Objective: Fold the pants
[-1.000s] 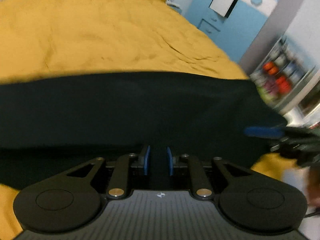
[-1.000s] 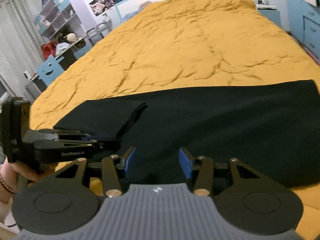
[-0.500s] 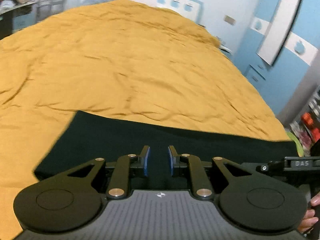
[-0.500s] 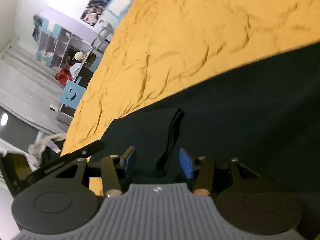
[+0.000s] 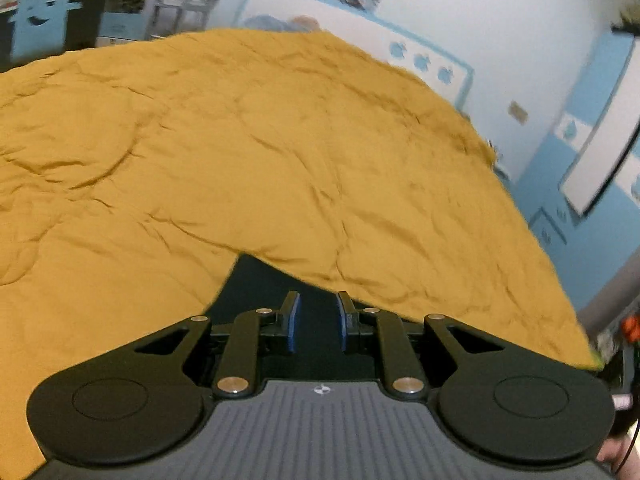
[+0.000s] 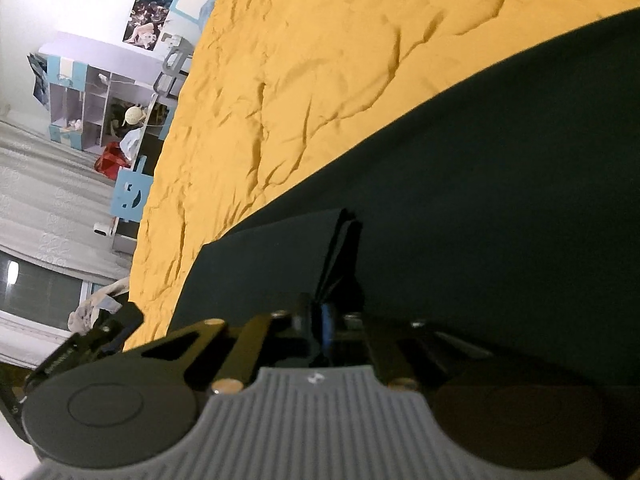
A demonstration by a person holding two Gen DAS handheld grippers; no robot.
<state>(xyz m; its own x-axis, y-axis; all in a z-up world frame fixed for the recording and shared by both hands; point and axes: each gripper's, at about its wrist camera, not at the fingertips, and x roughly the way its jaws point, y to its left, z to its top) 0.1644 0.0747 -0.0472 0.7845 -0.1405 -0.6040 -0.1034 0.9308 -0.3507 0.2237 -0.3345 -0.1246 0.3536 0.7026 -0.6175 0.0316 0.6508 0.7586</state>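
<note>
Dark green-black pants (image 6: pixel 500 184) lie flat on a mustard yellow bedspread (image 6: pixel 320 60), with one end folded back over itself (image 6: pixel 272 256). My right gripper (image 6: pixel 326 320) is shut on the edge of that folded end, with the fabric bunched between its blue pads. In the left wrist view only a corner of the pants (image 5: pixel 260 280) shows. My left gripper (image 5: pixel 317 320) sits over that corner with its blue pads a small gap apart and dark fabric between them; whether it grips is unclear.
The yellow bedspread (image 5: pixel 240 152) fills the space ahead. Blue cabinets (image 5: pixel 580 184) stand at the right of the bed. A shelf unit (image 6: pixel 92 100) and a blue chair (image 6: pixel 130 196) stand at the left. The other gripper's body (image 6: pixel 80 352) shows at lower left.
My right gripper has closed on the folded edge of the pants; it was open before. My left gripper has swung left, so less of the pants shows now.
</note>
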